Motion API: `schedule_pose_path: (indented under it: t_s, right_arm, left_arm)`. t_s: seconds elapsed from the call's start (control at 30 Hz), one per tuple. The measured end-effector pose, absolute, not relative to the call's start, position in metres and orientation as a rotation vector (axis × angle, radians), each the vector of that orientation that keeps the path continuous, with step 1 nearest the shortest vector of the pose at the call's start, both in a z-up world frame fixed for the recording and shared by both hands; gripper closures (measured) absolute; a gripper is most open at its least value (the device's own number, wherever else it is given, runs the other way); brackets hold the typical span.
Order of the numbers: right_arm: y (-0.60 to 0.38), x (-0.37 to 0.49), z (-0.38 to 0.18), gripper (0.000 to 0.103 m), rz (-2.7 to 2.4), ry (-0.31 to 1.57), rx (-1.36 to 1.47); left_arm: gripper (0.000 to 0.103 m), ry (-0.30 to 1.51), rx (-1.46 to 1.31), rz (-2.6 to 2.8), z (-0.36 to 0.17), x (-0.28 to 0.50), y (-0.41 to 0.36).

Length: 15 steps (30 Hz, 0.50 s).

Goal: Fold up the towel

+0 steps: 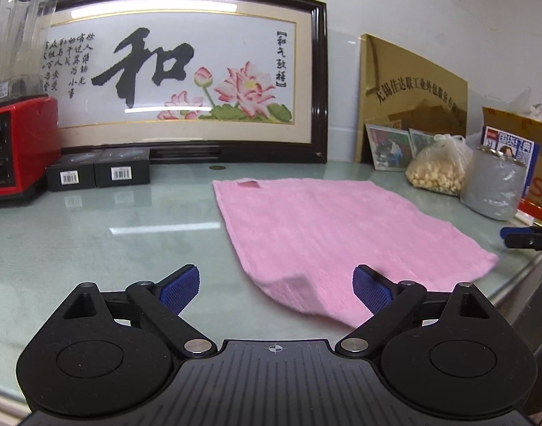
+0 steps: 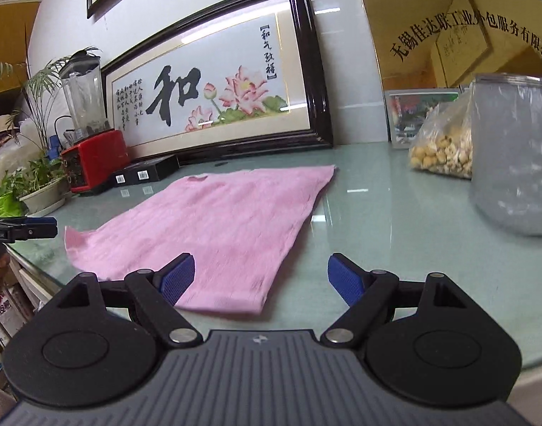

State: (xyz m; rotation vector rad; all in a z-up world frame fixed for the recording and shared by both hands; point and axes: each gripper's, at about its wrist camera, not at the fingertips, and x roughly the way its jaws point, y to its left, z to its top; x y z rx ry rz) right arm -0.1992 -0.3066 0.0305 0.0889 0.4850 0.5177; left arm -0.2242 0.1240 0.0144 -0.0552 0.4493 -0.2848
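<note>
Towel [image 1: 327, 234] was laid flat on the tabletop [image 1: 93, 241]; left gripper [image 1: 276, 289] and right gripper [image 2: 260, 278] were held low before it, jaws spread, nothing pinched.

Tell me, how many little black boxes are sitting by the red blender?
2. The left black box sits right beside the red blender. The right black box touches it, below the framed picture. More could hide behind the blender.
</note>
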Motion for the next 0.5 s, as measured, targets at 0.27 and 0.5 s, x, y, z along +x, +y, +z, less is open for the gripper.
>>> schedule_pose_path:
  t_s: [0.27,0.5]
  right_arm:
    - [-0.270,-0.213,0.014,0.027,0.452,0.430,-0.041]
    - [-0.269,-0.216,0.010,0.044,0.448,0.402,-0.035]
  left_arm:
    - [0.007,0.498,-0.078,-0.263,0.003,-0.222,0.109]
    - [0.006,0.528,-0.069,-0.262,-0.004,-0.217,0.094]
